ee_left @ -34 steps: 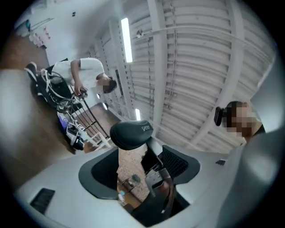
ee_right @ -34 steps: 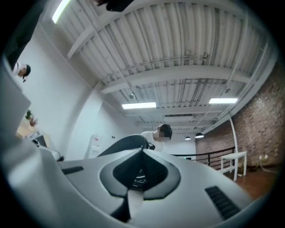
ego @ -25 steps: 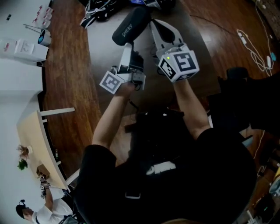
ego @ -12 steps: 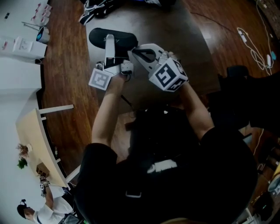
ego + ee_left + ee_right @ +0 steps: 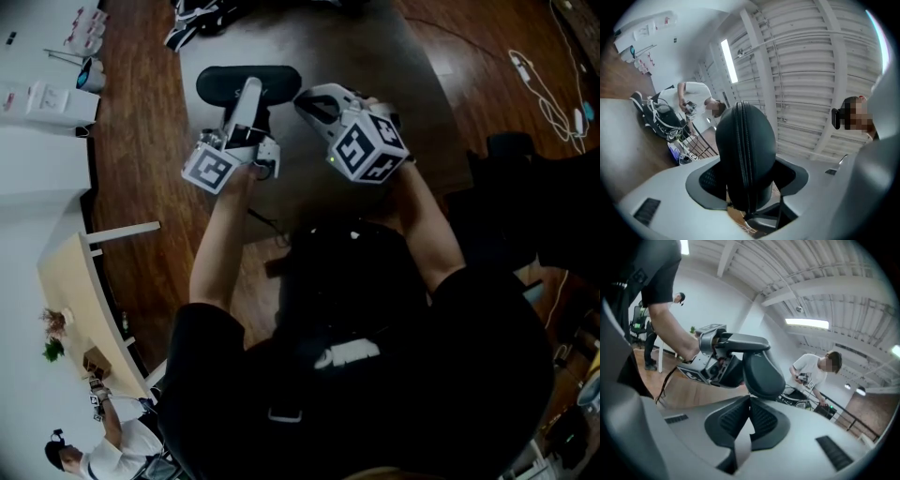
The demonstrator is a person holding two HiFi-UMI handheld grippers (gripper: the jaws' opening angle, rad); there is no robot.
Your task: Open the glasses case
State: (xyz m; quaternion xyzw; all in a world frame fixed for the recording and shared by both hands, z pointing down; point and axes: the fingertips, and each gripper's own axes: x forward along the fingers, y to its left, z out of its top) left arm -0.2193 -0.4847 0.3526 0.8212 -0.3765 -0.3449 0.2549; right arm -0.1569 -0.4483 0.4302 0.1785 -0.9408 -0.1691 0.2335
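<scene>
A black zippered glasses case [image 5: 220, 82] lies crosswise above the dark table, off its surface. My left gripper [image 5: 251, 92] grips it round the middle, and its jaws are closing on it. In the left gripper view the case [image 5: 745, 150] fills the gap between the pads, zipper seam facing the camera. My right gripper [image 5: 307, 99] is shut, with its tips right at the case's right end. In the right gripper view the pads meet at the right gripper [image 5: 749, 401] just under the case's rounded end [image 5: 761, 371]. Whether anything thin is pinched there I cannot tell.
The dark table [image 5: 375, 56] sits on a wooden floor. A black bag with straps [image 5: 202, 23] lies at the table's far edge. White shelving [image 5: 47, 103] stands at the left, a white cable [image 5: 539, 89] lies on the floor at the right. A person [image 5: 818, 371] stands beyond.
The case has swung from tilted upward to lying crosswise and shifted left with the left gripper. The right gripper has come down and rolled, with its tips now at the case's right end.
</scene>
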